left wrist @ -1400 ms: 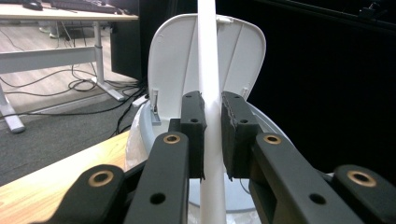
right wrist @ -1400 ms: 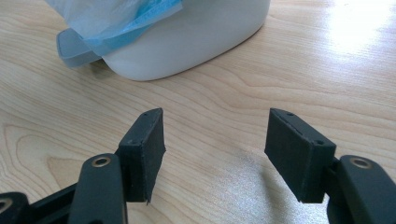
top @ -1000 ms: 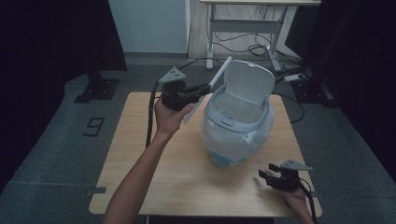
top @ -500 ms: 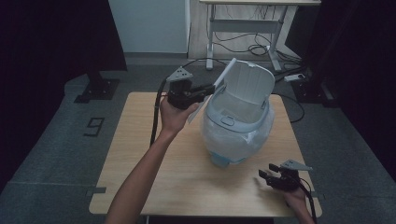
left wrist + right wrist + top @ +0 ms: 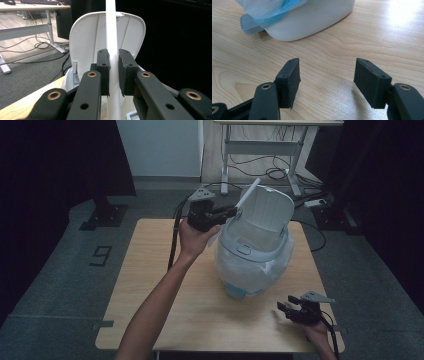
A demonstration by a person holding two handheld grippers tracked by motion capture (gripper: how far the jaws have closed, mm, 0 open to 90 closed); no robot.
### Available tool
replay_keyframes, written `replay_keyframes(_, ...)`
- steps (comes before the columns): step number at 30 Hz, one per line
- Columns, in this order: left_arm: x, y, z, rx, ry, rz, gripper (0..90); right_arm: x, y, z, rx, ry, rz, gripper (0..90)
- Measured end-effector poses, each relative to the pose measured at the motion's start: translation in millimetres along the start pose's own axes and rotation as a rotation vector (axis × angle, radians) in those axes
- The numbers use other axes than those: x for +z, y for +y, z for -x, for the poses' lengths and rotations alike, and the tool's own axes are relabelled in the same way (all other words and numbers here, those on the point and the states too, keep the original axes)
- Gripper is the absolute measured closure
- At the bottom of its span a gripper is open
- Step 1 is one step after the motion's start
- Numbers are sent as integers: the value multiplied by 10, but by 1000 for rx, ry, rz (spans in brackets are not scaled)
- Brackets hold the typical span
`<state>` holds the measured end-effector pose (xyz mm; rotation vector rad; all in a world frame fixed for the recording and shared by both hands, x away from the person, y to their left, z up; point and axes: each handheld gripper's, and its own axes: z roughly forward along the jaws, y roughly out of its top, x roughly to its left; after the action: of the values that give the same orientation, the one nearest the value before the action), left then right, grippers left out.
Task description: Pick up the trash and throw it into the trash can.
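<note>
With the left gripper (image 5: 227, 212) clamped on the bin's handle (image 5: 111, 30), it should be swung gently; the right gripper (image 5: 290, 308) is open.

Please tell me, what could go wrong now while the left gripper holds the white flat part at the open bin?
1. The left gripper pinches only the thin edge of the white flat plastic panel; it could slip out or bend.
2. The white plastic bin with a pale blue bag liner stands unheld, because the right gripper rests open on the light wooden table; a pull may tip or slide it.
3. The raised white lid might fall shut.
</note>
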<state>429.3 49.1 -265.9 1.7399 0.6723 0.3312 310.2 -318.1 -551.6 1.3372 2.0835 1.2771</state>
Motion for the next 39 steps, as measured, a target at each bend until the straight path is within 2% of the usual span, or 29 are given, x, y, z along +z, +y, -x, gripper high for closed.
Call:
replay_keyframes(19,384,215,27,8,-6,-19,800,-18,-7,24,14,4,5,370)
replay_keyframes(26,527,195,25,-3,-1,-31,800,-20,-9,19,12,3,5,370)
replay_keyframes(33,598,225,21,-7,6,-33,800,-24,-12,19,6,2,5,370)
replay_keyframes(39,675,272,42,6,18,-49,799,-26,-12,21,9,0,6,370)
